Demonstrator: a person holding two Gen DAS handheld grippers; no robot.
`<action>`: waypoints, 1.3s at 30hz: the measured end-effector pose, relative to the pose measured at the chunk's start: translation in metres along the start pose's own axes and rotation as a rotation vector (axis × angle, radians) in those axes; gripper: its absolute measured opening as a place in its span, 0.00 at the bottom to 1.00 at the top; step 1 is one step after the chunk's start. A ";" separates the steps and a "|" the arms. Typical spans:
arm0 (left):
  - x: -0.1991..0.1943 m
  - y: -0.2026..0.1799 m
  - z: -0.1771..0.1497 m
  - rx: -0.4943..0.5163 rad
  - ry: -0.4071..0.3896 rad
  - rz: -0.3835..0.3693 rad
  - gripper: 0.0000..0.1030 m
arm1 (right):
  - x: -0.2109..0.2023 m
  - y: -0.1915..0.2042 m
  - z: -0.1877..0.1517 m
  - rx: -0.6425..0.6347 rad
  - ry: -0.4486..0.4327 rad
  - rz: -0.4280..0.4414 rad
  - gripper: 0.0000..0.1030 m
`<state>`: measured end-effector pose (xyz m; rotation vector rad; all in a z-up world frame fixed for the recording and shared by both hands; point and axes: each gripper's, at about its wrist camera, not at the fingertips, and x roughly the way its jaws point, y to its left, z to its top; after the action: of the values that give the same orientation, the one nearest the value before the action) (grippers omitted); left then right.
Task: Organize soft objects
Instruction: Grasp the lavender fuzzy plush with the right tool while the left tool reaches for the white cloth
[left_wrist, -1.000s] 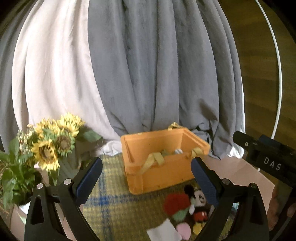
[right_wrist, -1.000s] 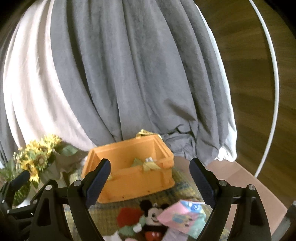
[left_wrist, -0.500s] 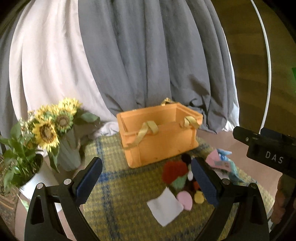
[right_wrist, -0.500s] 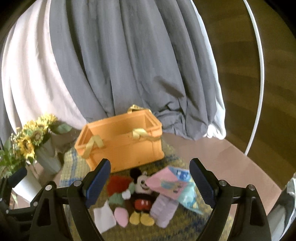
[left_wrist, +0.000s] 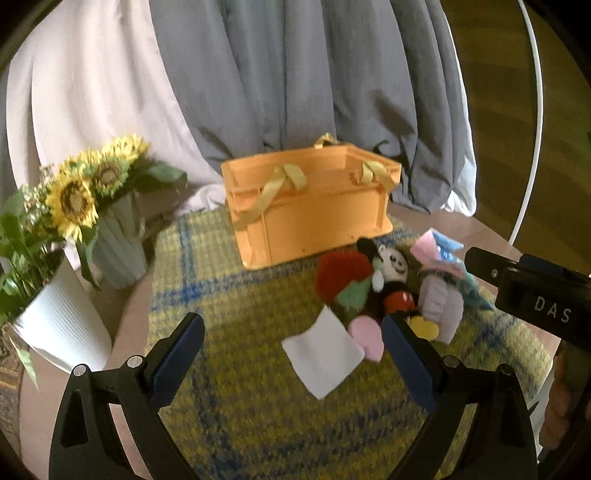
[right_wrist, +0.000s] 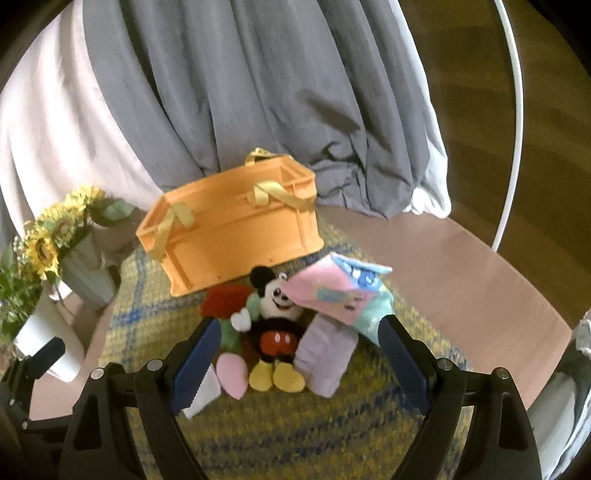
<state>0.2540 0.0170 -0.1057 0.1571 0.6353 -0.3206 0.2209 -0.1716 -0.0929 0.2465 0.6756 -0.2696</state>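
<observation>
Both tongs are spread wide and grip nothing. The left tongs (left_wrist: 291, 354) hover over the yellow plaid mat (left_wrist: 240, 424), above a white cloth (left_wrist: 323, 356). The right tongs (right_wrist: 299, 358) frame the Mickey plush (right_wrist: 275, 325), a lilac folded cloth (right_wrist: 325, 354) and a pink heart (right_wrist: 232, 371), touching none. These lie just before the orange crate (right_wrist: 236, 236).
</observation>
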 end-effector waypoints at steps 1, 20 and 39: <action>0.003 0.000 -0.003 -0.001 0.011 -0.001 0.95 | 0.002 -0.001 -0.002 0.003 0.008 -0.002 0.85; 0.079 -0.025 -0.044 -0.004 0.187 -0.036 0.86 | 0.069 -0.029 -0.029 0.026 0.132 -0.044 0.84; 0.118 -0.024 -0.049 -0.040 0.258 -0.032 0.27 | 0.120 -0.034 -0.037 0.069 0.239 0.030 0.61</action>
<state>0.3081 -0.0222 -0.2168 0.1507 0.8997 -0.3210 0.2786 -0.2122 -0.2025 0.3577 0.8987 -0.2370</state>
